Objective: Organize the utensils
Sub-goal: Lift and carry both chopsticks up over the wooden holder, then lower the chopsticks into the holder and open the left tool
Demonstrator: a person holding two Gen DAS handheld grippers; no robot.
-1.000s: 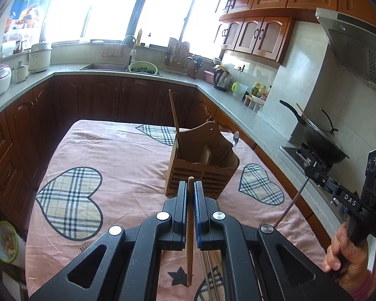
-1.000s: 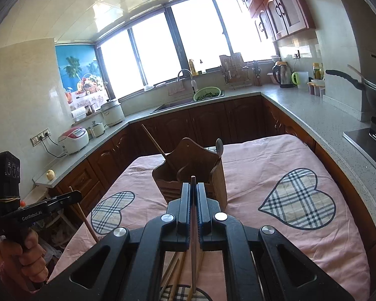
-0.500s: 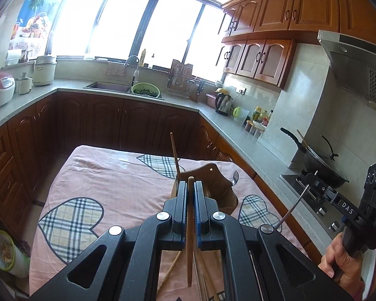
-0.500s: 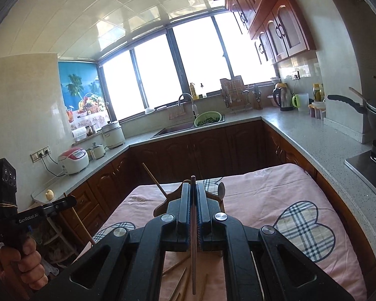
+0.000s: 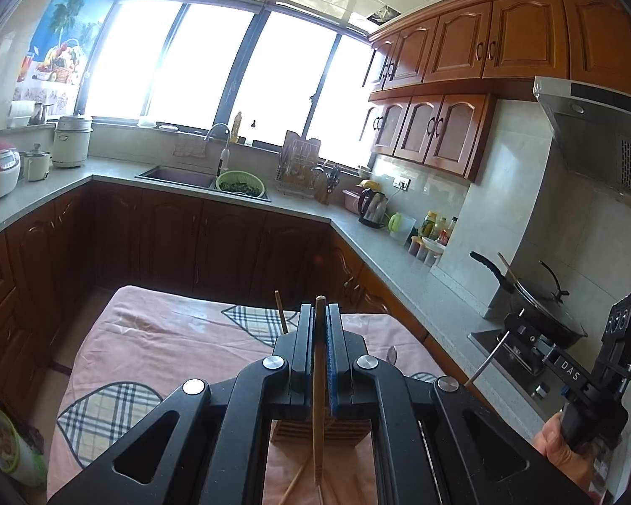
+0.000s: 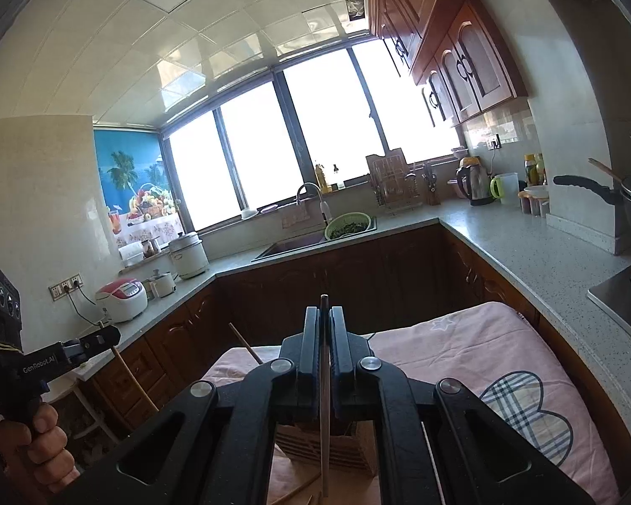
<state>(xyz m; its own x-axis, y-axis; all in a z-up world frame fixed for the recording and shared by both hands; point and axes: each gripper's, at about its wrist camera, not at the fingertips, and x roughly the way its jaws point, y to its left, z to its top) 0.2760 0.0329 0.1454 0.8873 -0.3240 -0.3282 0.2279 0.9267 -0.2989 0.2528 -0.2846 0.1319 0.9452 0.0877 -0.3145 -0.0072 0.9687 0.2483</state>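
Left tongs [image 5: 320,351]: closed on a light-brown wooden chopstick [image 5: 318,400], which stands nearly upright between the blue pads; its tip pokes just above the fingers at lower centre of the left wrist view.
Right tongs [image 6: 324,351]: closed on a dark slender chopstick [image 6: 324,412], likewise near vertical, lower end hanging below the fingers at bottom centre of the right wrist view.
Grip reason: judged, each stick is held mid-shaft and upright so its lower end can drop straight into the holder.
Holder: a slatted brown wooden utensil holder [image 5: 322,431] sits on the worktop directly below both tongs, mostly hidden by the black fingers; only its ribbed front wall shows.
Holder contents: one wooden stick [image 5: 280,311] already leans out of it, left of the left tongs; a metal spoon bowl [image 5: 392,353] shows at its right.
Remaining items: loose wooden chopsticks [image 5: 296,484] lie on the pink heart-patterned cloth [image 5: 155,336] at bottom centre, near the holder.
Stage: judged, carrying phase; both sticks are raised, insertion not yet done.
Risk: thin sticks may pivot in the pads.
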